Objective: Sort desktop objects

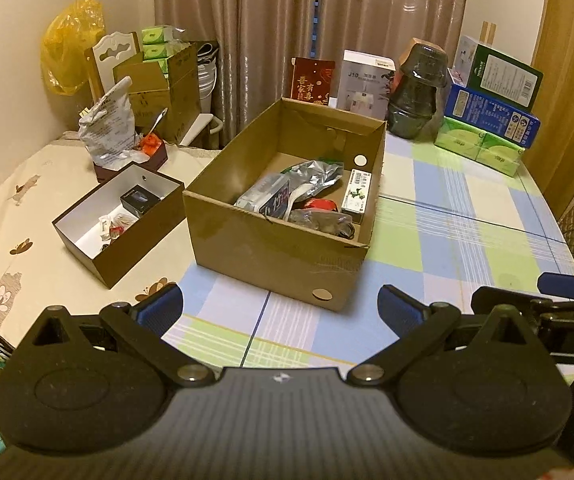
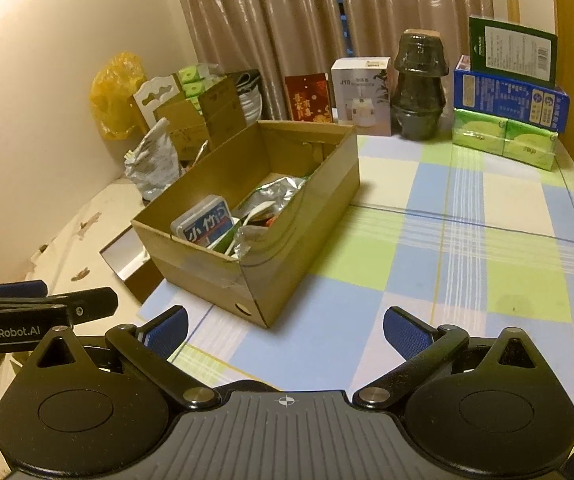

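Left wrist view: your left gripper [image 1: 281, 306] hangs over the checked tablecloth [image 1: 447, 216], jaws wide apart, nothing btwn them. Straight ahead sits the cardboard box [image 1: 271, 248], already holding the loose desktop stuff: a silver foil pouch [image 1: 311, 174], a blue tin [image 1: 275, 204] w/ white Chinese characters, a white spoon [image 1: 297, 196], a small green-and-white carton [image 1: 357, 194] against the right wall. Left of it, apart, the brown white-lined box [image 1: 127, 248] holds a small black case [image 1: 141, 198] and bits too small to name. The right gripper [image 1: 563, 308] pokes in at the right edge; "DA" shows on its body. Readable at the back: "J10" on the white carton [image 1: 363, 80].

Right wrist view: your right gripper [image 2: 285, 330] is also spread open and empty, over bare cloth beside the box's near corner [image 2: 255, 300]. The left gripper's [image 2: 47, 304] body reads "GenRobot.AI". The white carton here shows "J10" only faintly. The tin's [image 2: 207, 224] characters are clearest in this view.

Risks, as I judge them: the 2 grippers sit close side by side, so reaching for the box together could knock them. The box wall is tall, so a low approach may shove the box rather than clear the rim. Contents are piled loosely; a grab at the foil pouch could drag the spoon along.
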A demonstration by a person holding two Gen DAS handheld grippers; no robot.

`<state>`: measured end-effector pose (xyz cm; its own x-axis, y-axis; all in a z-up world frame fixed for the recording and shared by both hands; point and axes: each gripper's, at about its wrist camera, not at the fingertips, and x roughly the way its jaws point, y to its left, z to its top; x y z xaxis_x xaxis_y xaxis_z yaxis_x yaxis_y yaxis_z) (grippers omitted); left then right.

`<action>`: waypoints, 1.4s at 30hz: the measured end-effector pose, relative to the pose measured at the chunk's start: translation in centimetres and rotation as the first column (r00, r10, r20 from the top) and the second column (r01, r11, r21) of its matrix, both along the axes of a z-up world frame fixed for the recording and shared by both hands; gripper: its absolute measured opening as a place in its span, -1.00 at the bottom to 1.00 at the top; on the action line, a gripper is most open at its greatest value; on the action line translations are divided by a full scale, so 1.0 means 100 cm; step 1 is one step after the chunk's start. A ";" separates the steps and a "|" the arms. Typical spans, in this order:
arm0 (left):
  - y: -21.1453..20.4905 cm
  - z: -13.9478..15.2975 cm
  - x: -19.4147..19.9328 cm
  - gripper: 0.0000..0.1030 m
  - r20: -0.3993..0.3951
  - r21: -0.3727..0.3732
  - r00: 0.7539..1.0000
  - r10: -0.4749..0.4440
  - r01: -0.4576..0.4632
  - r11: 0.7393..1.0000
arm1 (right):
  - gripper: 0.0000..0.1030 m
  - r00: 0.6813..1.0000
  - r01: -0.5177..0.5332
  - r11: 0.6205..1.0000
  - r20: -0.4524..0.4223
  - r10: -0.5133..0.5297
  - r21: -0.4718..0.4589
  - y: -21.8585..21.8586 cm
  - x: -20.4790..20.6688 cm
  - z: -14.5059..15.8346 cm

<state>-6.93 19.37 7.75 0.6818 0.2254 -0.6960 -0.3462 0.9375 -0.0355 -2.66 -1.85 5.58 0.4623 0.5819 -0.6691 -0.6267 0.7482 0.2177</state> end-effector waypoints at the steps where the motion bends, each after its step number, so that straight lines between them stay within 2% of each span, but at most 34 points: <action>1: 0.001 0.000 0.000 0.98 -0.001 0.001 1.000 0.001 -0.001 1.000 | 0.96 1.000 -0.001 1.000 0.000 0.001 -0.001 0.001 0.000 -0.001; 38: 0.002 -0.012 0.007 0.98 -0.025 -0.016 1.000 -0.015 0.015 1.000 | 0.96 1.000 0.017 0.999 0.003 -0.017 -0.029 0.001 0.005 -0.011; 42: 0.001 -0.012 0.004 0.98 0.002 -0.008 1.000 -0.014 0.014 1.000 | 0.96 1.000 0.020 0.999 0.002 -0.020 -0.036 0.001 0.005 -0.013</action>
